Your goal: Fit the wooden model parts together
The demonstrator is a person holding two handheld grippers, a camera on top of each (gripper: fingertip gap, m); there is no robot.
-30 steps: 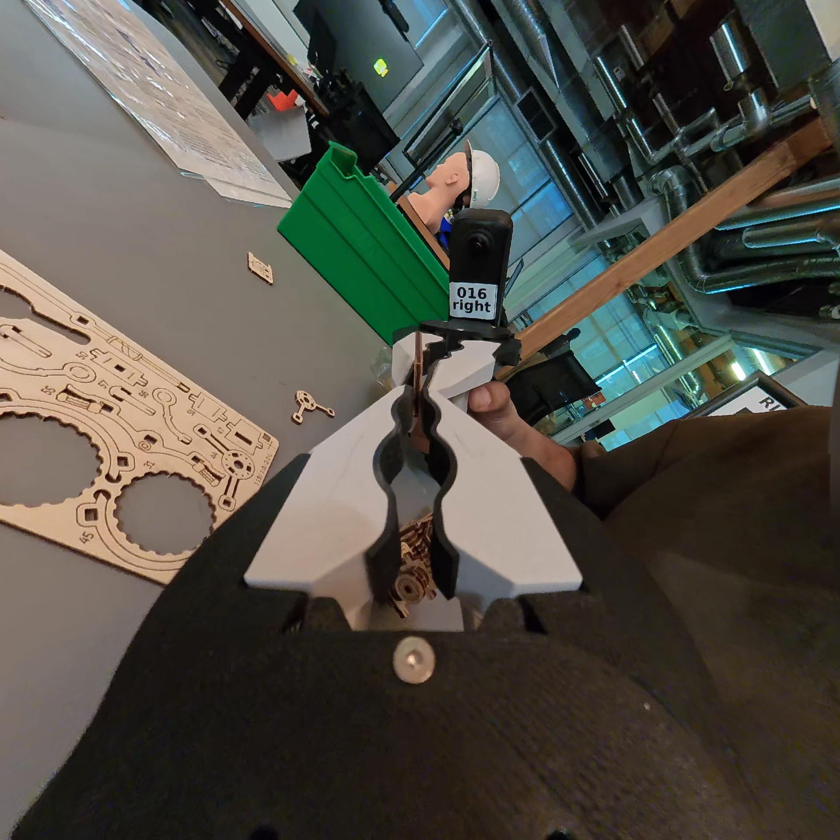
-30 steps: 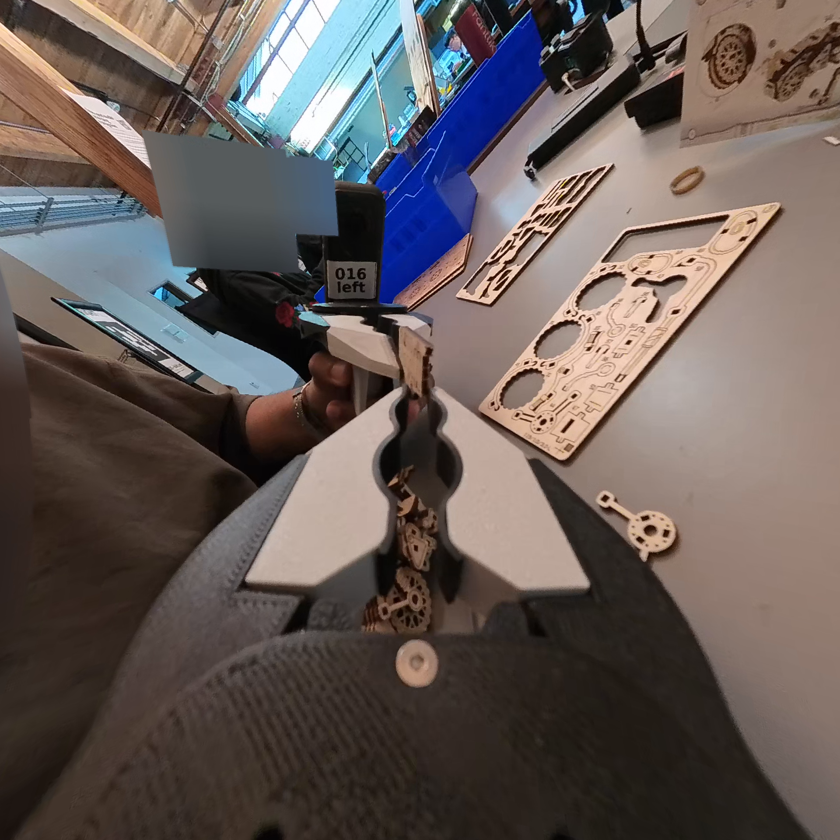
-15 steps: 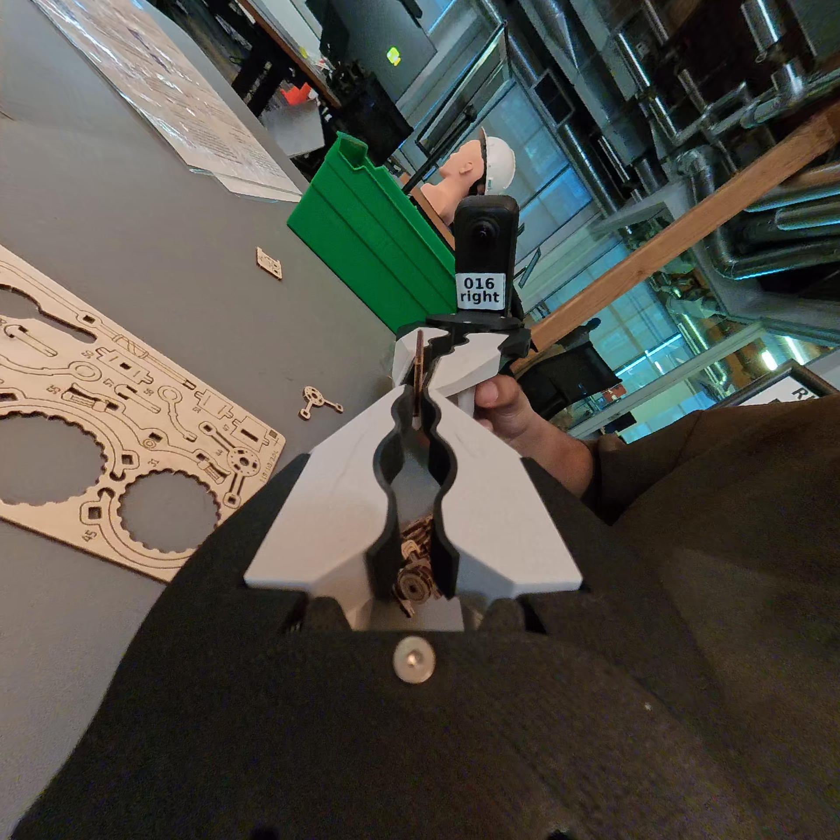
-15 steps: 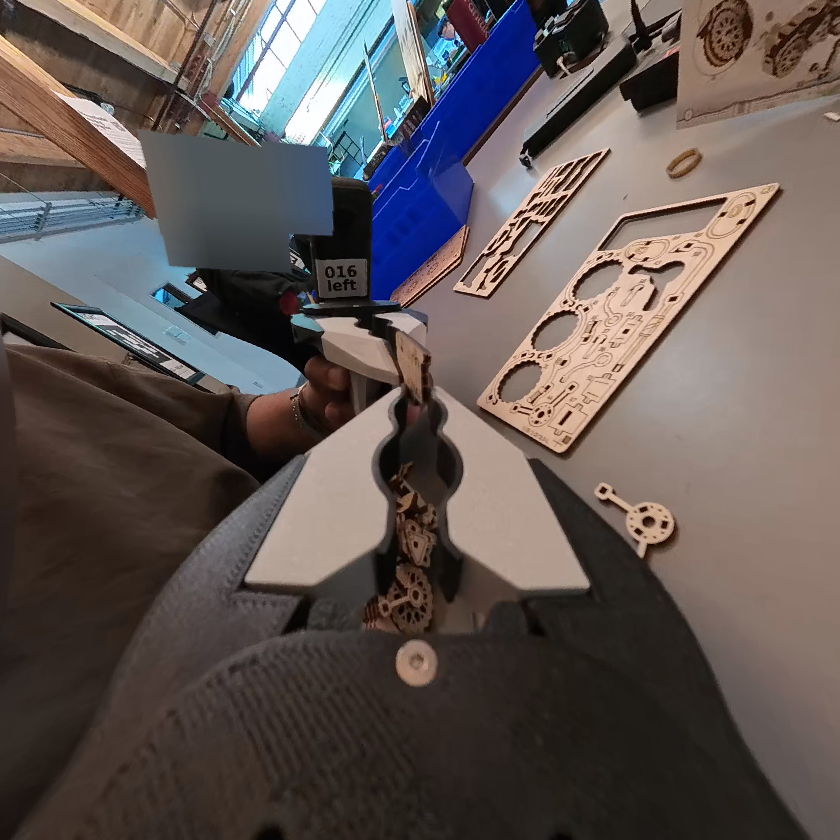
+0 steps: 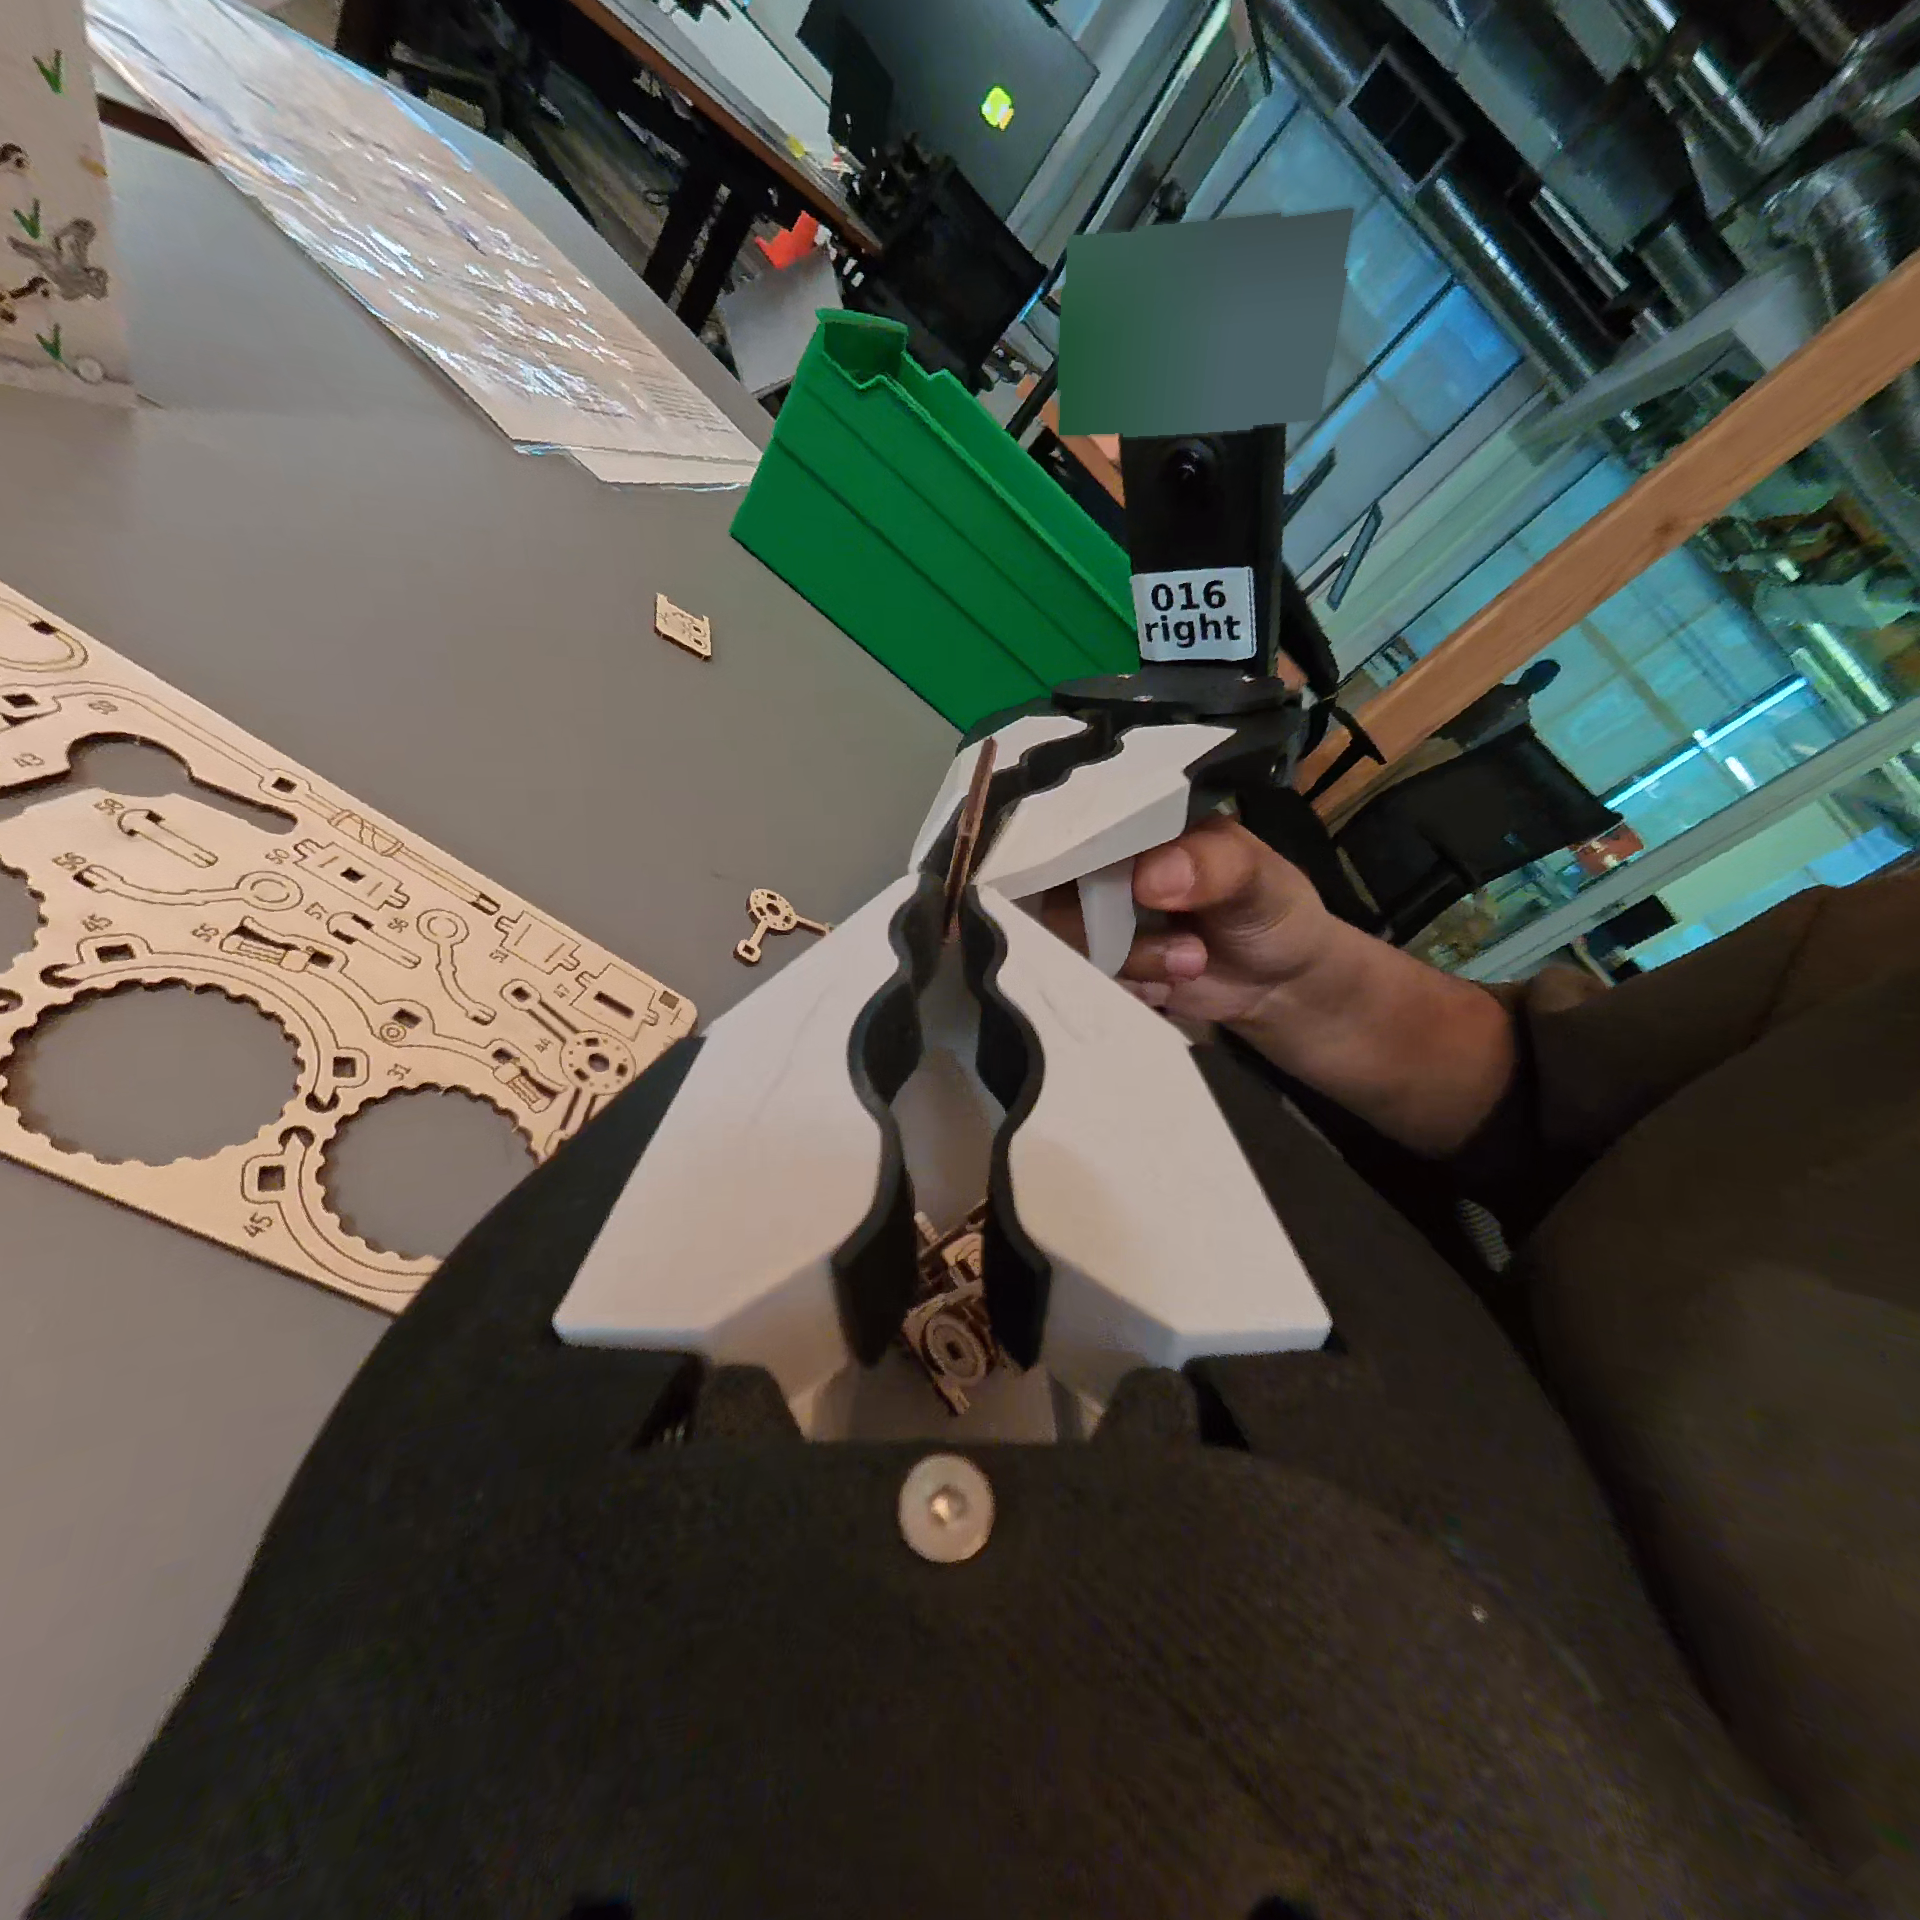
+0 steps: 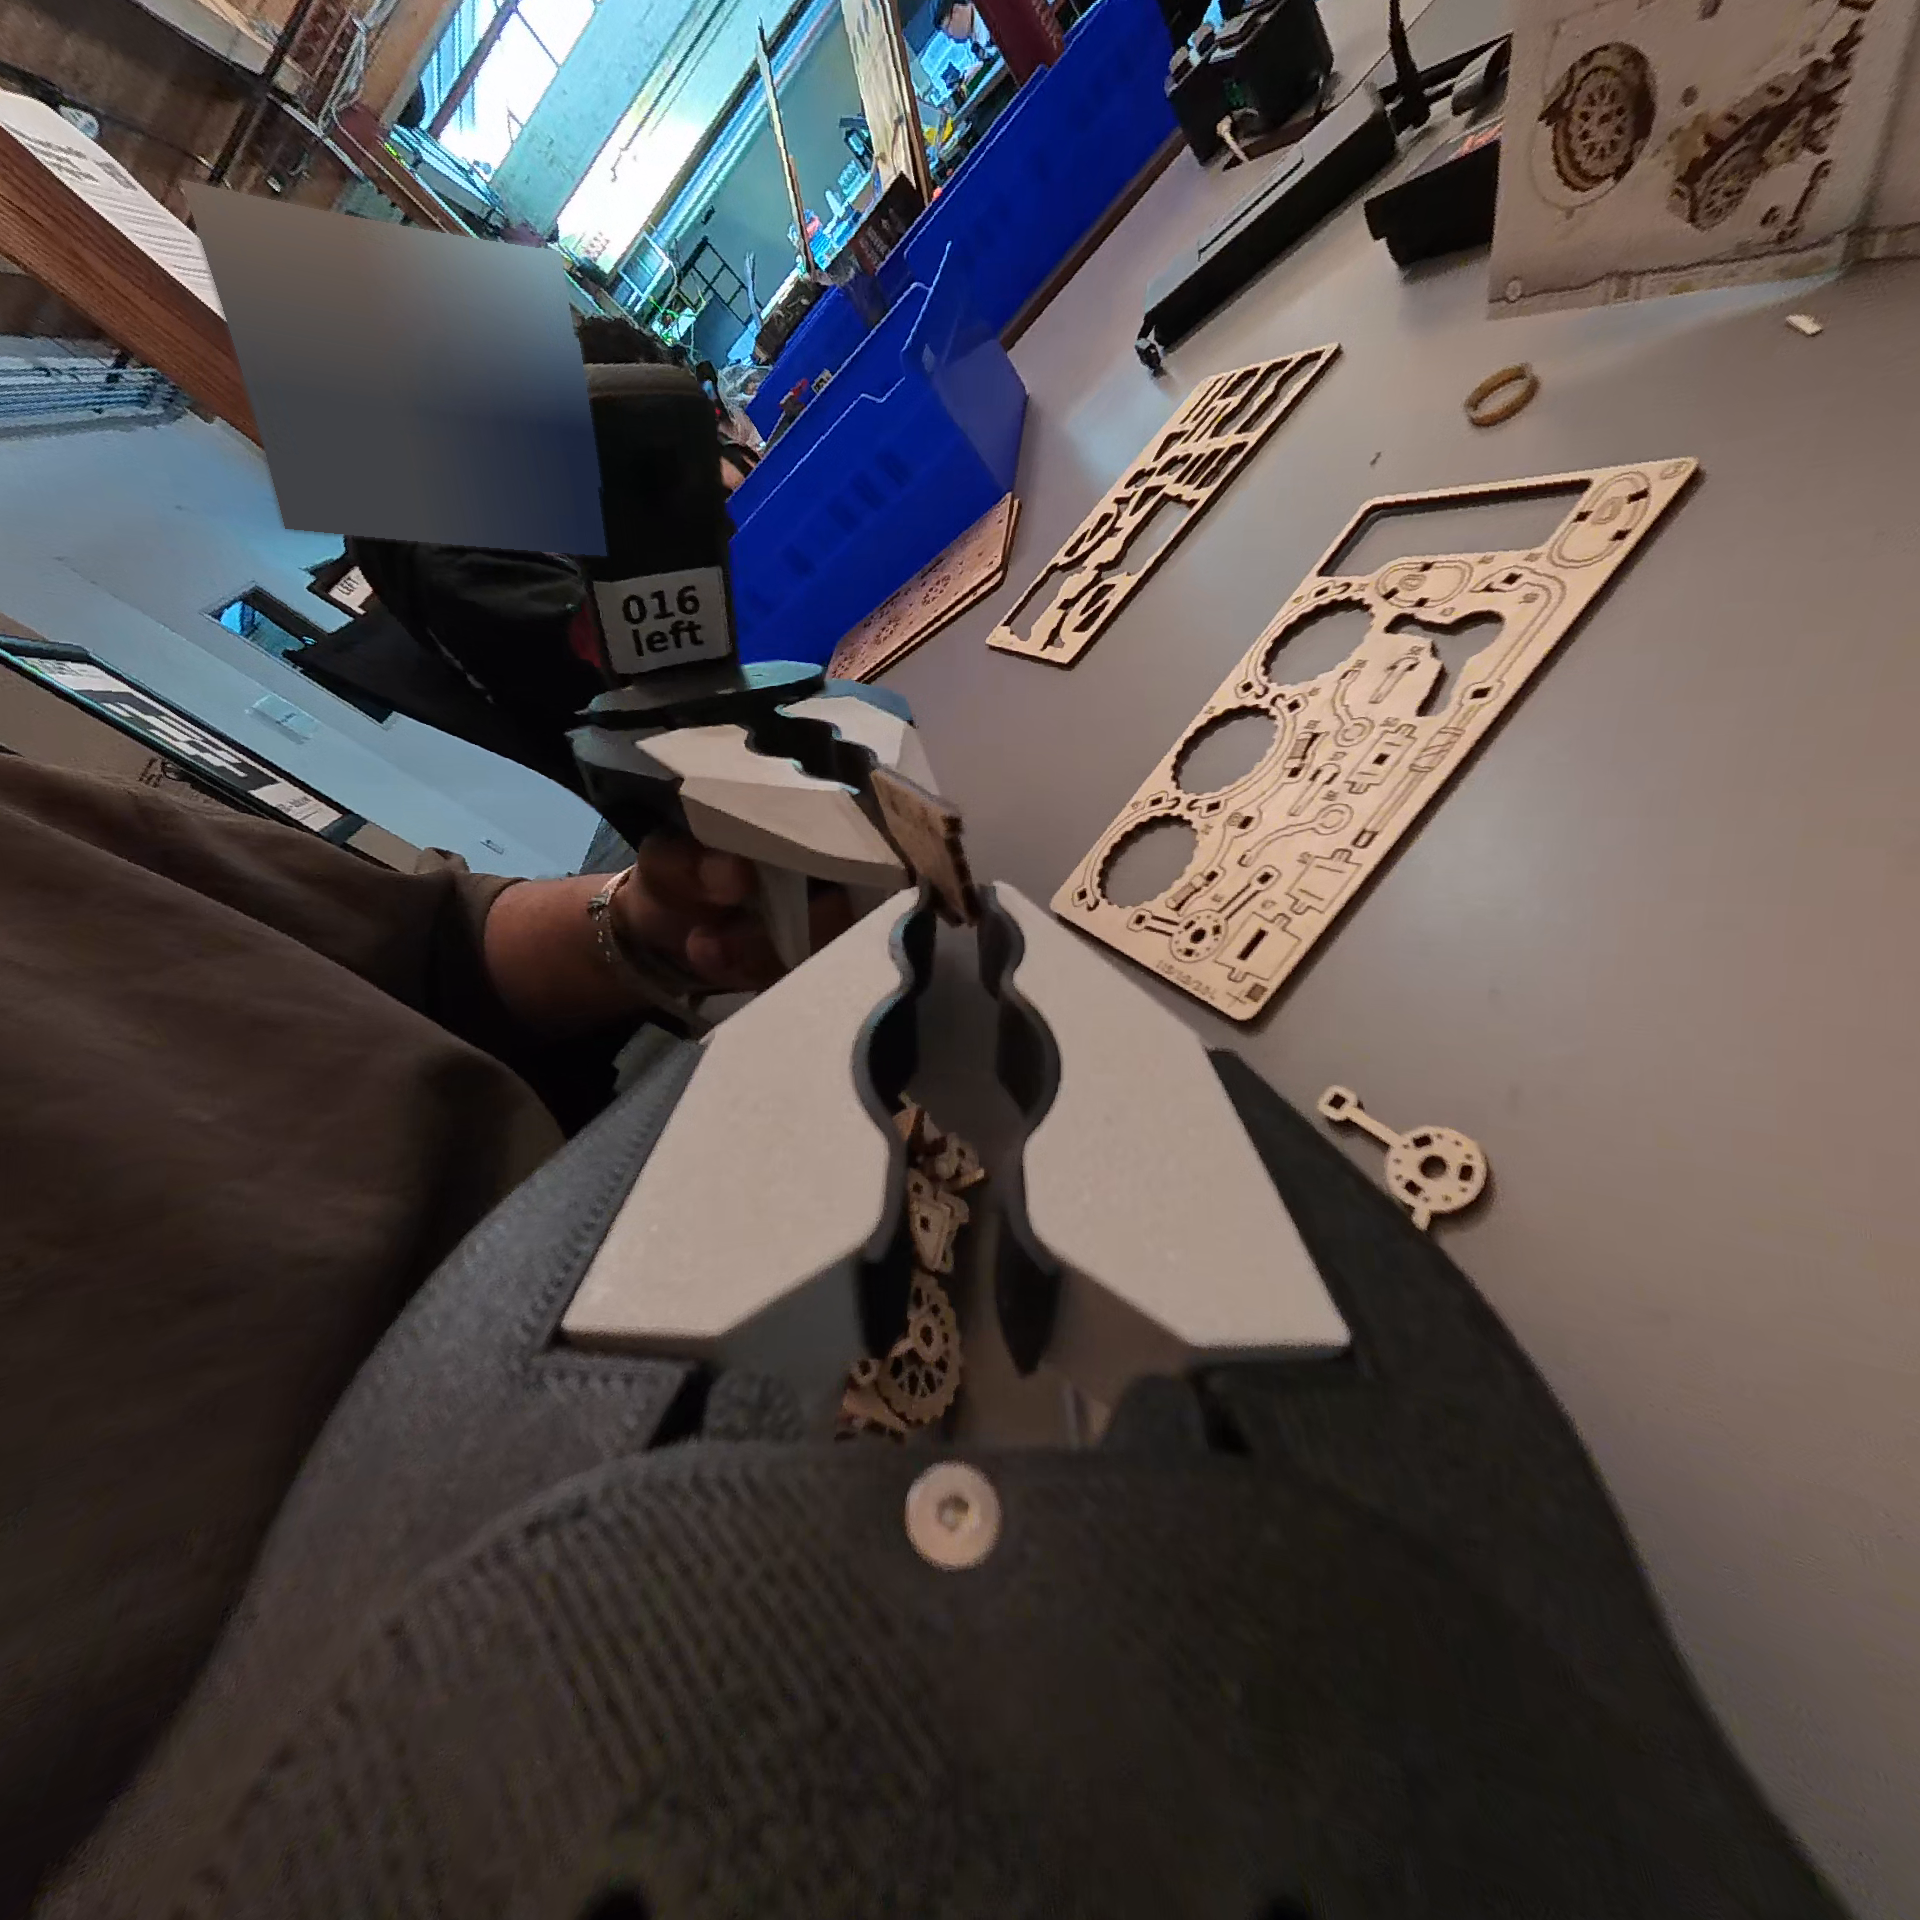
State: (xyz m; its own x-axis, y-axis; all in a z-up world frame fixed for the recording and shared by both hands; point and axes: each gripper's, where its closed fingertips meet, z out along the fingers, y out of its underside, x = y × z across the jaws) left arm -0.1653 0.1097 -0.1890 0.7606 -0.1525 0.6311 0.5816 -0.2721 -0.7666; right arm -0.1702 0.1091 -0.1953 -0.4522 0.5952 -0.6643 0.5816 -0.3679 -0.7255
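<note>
A thin wooden plate (image 5: 968,831) sits edge-on between the tips of my left gripper (image 5: 951,904), which is shut on it. In the right wrist view the same plate (image 6: 920,831) sticks out of the left gripper (image 6: 883,800), and its lower corner lies between the tips of my right gripper (image 6: 954,902). The right gripper (image 5: 982,800) meets mine tip to tip and pinches the plate's far end. Small wooden gear parts (image 6: 920,1247) show low in the gap between the fingers, and also in the left wrist view (image 5: 951,1330). What they rest on is hidden.
On the grey table (image 5: 416,623) lie a punched wooden sheet (image 5: 260,987) (image 6: 1507,717), a loose key-shaped part (image 5: 774,920) (image 6: 1423,1164) and a small square piece (image 5: 684,627). A green bin (image 5: 914,540), blue bins (image 6: 883,468), a second sheet (image 6: 1164,499) and a rubber ring (image 6: 1501,393) stand farther off. The tips of both grippers are at nearly the same place.
The two grippers have turned a little against each other, so each now shows the other more from the side. The plate leans more. It stays between both sets of tips.
</note>
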